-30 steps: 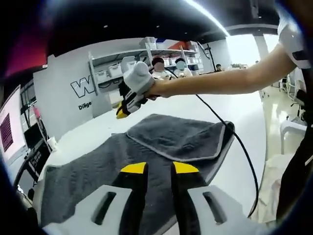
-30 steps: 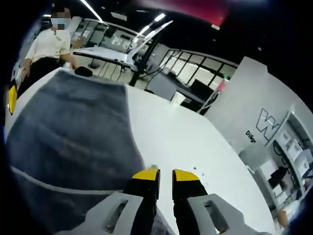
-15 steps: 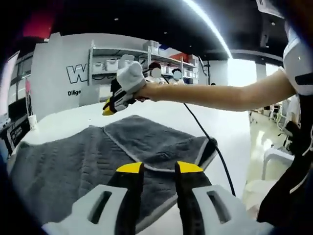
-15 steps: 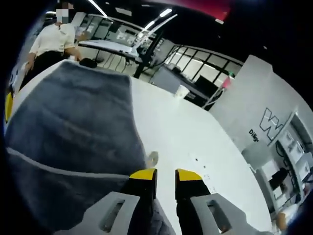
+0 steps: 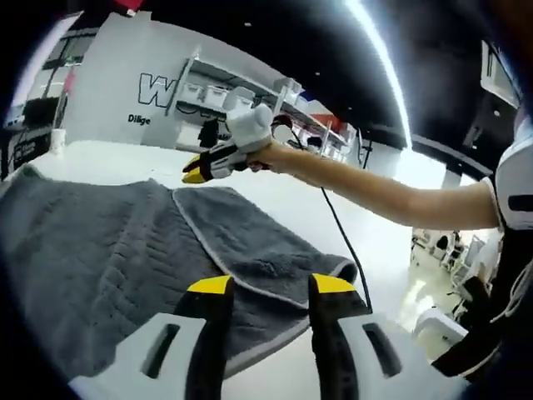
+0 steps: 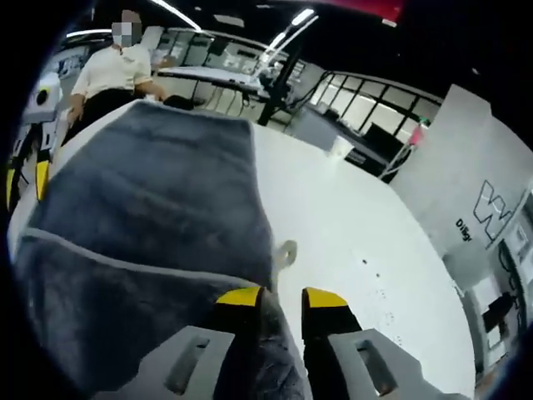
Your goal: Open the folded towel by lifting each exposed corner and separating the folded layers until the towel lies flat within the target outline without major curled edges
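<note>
Dark grey towel [image 5: 100, 250] with pale trim, white table [image 6: 350, 233], yellow-tipped tools.

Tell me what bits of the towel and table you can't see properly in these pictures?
- Grey terry towel: near edge hidden behind the left hand-held gripper in the left gripper view.
- Towel corner under the right hand-held gripper: covered by it in the right gripper view.
- Target outline on the white table: not discernible.
- Small pale tag: too small to identify.
</note>
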`<action>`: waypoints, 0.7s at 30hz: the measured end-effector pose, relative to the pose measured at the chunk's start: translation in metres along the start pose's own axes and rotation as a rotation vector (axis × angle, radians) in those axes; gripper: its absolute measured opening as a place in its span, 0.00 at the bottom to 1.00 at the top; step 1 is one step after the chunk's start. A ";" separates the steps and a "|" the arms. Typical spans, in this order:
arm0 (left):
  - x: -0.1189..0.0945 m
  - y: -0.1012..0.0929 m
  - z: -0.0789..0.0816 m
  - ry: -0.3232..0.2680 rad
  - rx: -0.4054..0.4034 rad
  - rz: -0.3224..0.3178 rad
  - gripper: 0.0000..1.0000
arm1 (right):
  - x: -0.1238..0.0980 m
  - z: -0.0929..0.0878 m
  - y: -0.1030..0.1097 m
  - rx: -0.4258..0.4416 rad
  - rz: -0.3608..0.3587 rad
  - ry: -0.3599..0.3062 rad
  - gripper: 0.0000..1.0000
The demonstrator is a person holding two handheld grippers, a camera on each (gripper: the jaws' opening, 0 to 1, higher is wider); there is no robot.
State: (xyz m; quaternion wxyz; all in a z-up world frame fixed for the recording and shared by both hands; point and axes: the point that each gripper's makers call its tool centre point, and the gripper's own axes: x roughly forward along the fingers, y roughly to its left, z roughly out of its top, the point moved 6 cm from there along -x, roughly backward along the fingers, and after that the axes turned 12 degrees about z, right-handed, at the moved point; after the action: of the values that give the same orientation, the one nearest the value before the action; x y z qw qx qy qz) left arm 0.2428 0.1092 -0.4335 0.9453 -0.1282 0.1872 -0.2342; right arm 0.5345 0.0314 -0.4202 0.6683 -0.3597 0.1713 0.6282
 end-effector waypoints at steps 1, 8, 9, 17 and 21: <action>0.001 0.001 -0.002 0.007 -0.030 -0.003 0.37 | 0.001 -0.001 0.000 -0.009 0.010 0.014 0.14; 0.009 0.001 -0.013 0.031 -0.092 -0.015 0.36 | 0.000 0.003 0.000 0.036 0.041 -0.012 0.10; 0.010 0.001 -0.014 0.035 -0.102 -0.016 0.35 | -0.001 0.004 0.001 0.037 0.041 -0.013 0.11; 0.018 0.002 -0.018 0.036 -0.159 -0.016 0.31 | 0.000 0.003 0.003 -0.031 0.070 0.040 0.12; 0.022 0.000 -0.020 0.019 -0.182 0.011 0.26 | -0.002 0.005 0.002 -0.017 0.060 0.039 0.13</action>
State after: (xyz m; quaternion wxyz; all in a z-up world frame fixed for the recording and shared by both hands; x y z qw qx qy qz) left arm 0.2527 0.0948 -0.4580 0.9293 -0.2102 0.2175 -0.2121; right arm 0.5309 0.0334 -0.4160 0.6425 -0.3724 0.1896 0.6422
